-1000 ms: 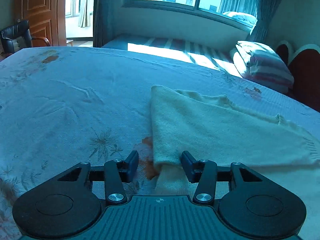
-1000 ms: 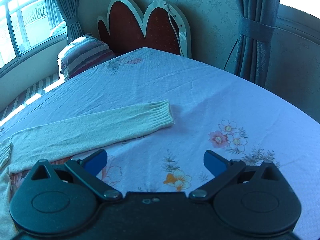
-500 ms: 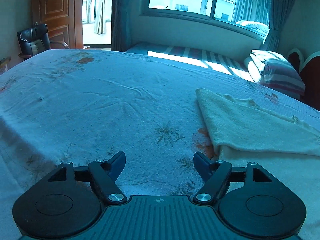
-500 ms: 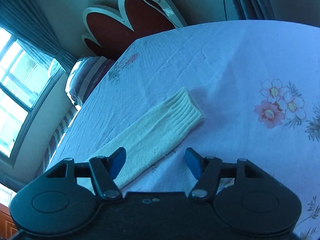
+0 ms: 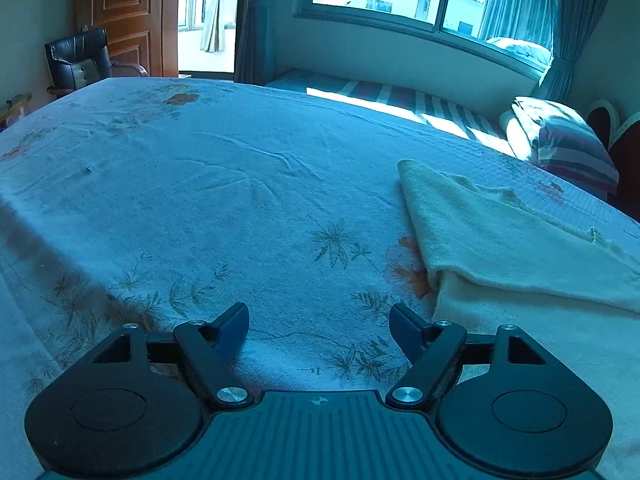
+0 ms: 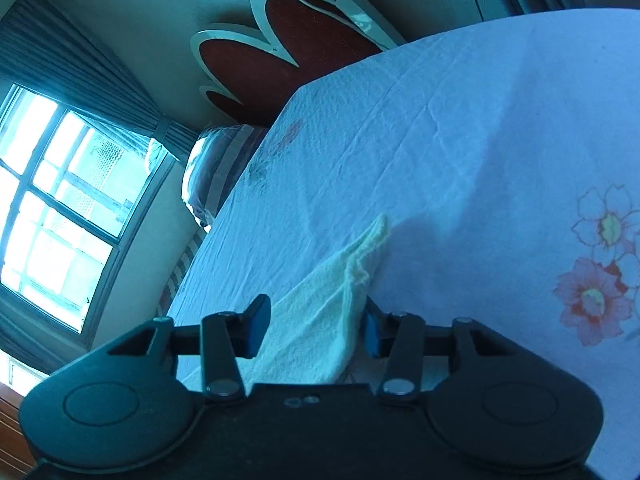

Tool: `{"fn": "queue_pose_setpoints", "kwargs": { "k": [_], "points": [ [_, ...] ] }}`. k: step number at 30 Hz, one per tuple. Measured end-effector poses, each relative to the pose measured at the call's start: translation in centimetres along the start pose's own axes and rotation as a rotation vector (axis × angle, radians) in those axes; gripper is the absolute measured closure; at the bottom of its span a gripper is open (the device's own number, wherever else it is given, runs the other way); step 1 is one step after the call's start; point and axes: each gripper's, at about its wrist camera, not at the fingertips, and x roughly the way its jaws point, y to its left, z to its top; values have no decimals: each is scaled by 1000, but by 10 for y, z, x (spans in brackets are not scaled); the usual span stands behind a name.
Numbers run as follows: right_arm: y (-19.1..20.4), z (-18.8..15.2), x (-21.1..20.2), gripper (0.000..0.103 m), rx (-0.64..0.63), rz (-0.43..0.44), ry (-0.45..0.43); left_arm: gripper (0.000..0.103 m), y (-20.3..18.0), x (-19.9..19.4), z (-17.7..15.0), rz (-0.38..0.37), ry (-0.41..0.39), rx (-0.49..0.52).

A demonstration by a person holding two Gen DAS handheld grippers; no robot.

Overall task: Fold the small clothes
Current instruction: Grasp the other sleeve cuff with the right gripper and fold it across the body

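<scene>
A cream knit sweater (image 5: 500, 240) lies on the bed, its left part folded over. My left gripper (image 5: 318, 326) is open and empty, just left of the sweater's near edge, over the floral sheet. In the right wrist view the sweater's sleeve (image 6: 320, 320) runs between the fingers of my right gripper (image 6: 314, 326). The cuff (image 6: 370, 248) stands up off the sheet. The jaws are still apart around the sleeve, and the right finger touches it.
The floral bedsheet (image 5: 200, 200) covers the bed. A striped pillow (image 5: 560, 144) lies by the window bench. The red headboard (image 6: 288, 40) stands at the far end. A black chair (image 5: 80, 60) is by the door.
My left gripper let go of the sweater's edge, opened wide and backed off to the left. My right gripper moved over the sleeve, tilted, and narrowed around it; the cuff has lifted.
</scene>
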Motion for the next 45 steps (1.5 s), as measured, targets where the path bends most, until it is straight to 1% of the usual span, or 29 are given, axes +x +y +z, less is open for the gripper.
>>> {"fn": "queue_pose_setpoints", "kwargs": {
  "k": [2,3,6,7,9,11,12,17,19,21,24,27,28,30,32,33,35,37,38,40,42,45],
  "points": [
    [5,-3,-3,74,-39,-19,4,26,0,0,0,7,-1,1],
    [4,-5,-5,74,-39,-27,6,26,1,0,0,8,1,0],
    [2,-8,-6,97,-57,-83,4,26,4,-2,1,24,1,7],
    [0,-8,-7,99,-41,-100,3,26,6,-3,2,31,-5,10],
    [9,-5,-4,98,-61,-138,-2,26,12,-9,2,36,-15,11],
    [26,-6,2,98,-132,-187,9,26,23,-13,2,37,-19,4],
    [34,-7,3,98,-153,-193,9,26,29,-14,1,40,-21,2],
    [99,-17,14,98,-253,-140,-3,26,70,-26,-5,73,-39,-11],
    [135,-27,23,98,-302,-95,-3,26,85,-32,-8,93,-49,4],
    [176,-44,31,98,-350,-29,7,26,106,-37,-11,109,-48,4],
    [239,-82,45,98,-430,72,35,26,138,-50,-13,127,-59,-8],
    [308,-137,65,98,-512,186,94,26,165,-62,-15,154,-79,17],
    [325,-155,70,98,-539,214,114,26,176,-67,-16,174,-81,25],
    [363,-204,82,98,-606,274,173,26,198,-76,-16,197,-85,25],
    [386,-251,95,98,-660,319,247,26,222,-85,-16,212,-88,2],
    [397,-281,102,98,-691,338,298,26,233,-89,-17,214,-87,-16],
    [406,-332,114,98,-753,358,388,26,256,-94,-19,228,-86,-55],
    [409,-377,122,98,-821,347,465,25,276,-97,-24,253,-76,-88],
    [408,-395,123,98,-854,336,488,25,287,-98,-27,274,-69,-108],
    [405,-422,117,98,-886,319,511,25,303,-99,-32,298,-58,-145],
    [402,-437,108,98,-909,307,510,25,321,-102,-39,305,-52,-186],
    [403,-448,104,98,-946,290,497,25,335,-101,-45,313,-44,-218]
  ]
}}
